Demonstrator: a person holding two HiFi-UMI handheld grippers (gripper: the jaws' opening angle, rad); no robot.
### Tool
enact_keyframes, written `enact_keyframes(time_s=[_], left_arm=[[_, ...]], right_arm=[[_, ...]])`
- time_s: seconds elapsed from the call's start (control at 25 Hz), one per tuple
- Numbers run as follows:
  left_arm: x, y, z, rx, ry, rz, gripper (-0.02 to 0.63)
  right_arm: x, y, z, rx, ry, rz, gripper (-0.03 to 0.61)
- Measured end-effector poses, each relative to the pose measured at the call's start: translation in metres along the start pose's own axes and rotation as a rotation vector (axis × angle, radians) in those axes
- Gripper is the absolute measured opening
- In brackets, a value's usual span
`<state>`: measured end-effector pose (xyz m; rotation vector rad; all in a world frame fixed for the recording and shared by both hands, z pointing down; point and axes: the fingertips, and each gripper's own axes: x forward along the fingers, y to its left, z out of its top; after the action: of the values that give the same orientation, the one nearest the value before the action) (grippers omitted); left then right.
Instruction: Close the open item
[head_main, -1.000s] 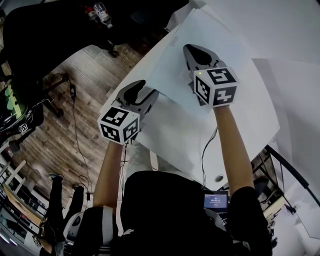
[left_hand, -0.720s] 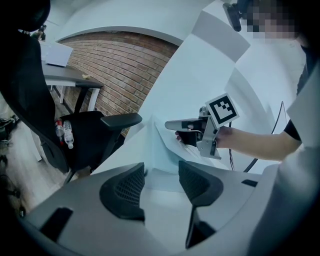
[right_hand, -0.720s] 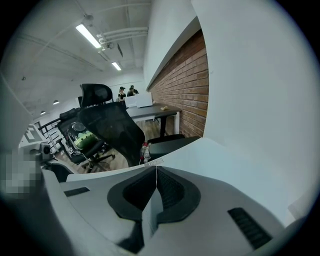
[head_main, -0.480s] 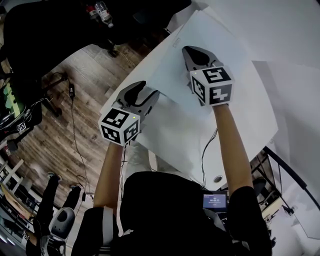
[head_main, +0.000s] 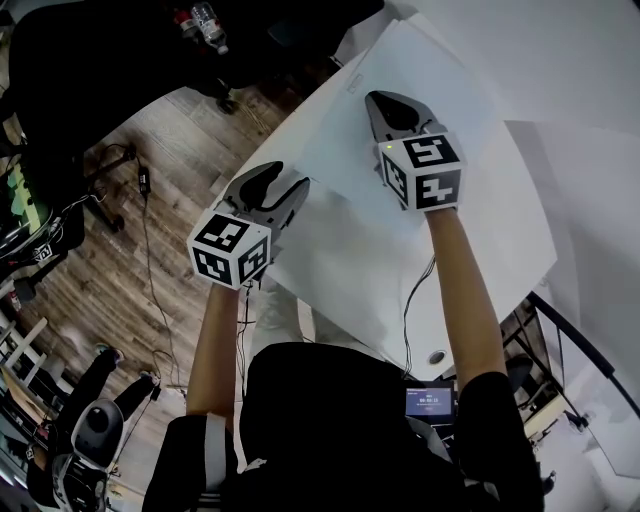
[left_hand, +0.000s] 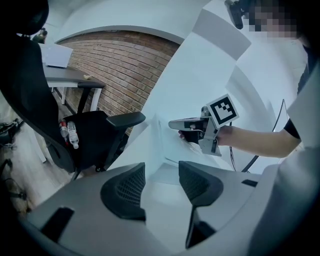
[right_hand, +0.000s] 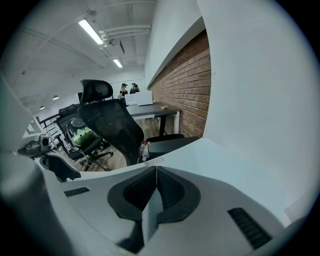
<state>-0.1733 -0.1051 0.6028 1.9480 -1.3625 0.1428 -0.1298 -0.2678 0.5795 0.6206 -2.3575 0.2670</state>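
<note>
A thin white panel, like the lid of a white laptop (head_main: 440, 70), lies over the white table (head_main: 370, 260) at the far side. My right gripper (head_main: 392, 108) is shut on the near edge of this lid (right_hand: 150, 215), which runs as a thin white sheet between its jaws (right_hand: 156, 192). In the left gripper view the lid edge (left_hand: 159, 140) stands up where the right gripper (left_hand: 180, 123) holds it. My left gripper (head_main: 270, 180) hovers open over the table's left edge, with nothing between its jaws (left_hand: 160, 185).
A black office chair (left_hand: 90, 135) with water bottles (left_hand: 70, 135) on it stands beyond the table's left edge, over wood floor (head_main: 170, 180) with cables. A brick wall (left_hand: 115, 70) lies behind. More chairs (right_hand: 107, 120) and desks stand further off.
My left gripper has shifted a little left and away from me. The right gripper has hardly moved and stays shut on the lid edge.
</note>
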Motion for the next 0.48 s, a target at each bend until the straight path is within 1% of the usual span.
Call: enact_keyframes(time_s=[0.32,0.48], left_arm=[[-0.0007,-0.0013,0.0024,0.006,0.005,0.003,0.209],[-0.0054,-0.0019,0.0062,0.006,0.004,0.008,0.209]], right_arm=[[-0.0012,0.0003,-0.0007,-0.009,-0.01,-0.003,0.038],[-0.0038,0.0006,0.0021,0.008,-0.01,-0.004,0.04]])
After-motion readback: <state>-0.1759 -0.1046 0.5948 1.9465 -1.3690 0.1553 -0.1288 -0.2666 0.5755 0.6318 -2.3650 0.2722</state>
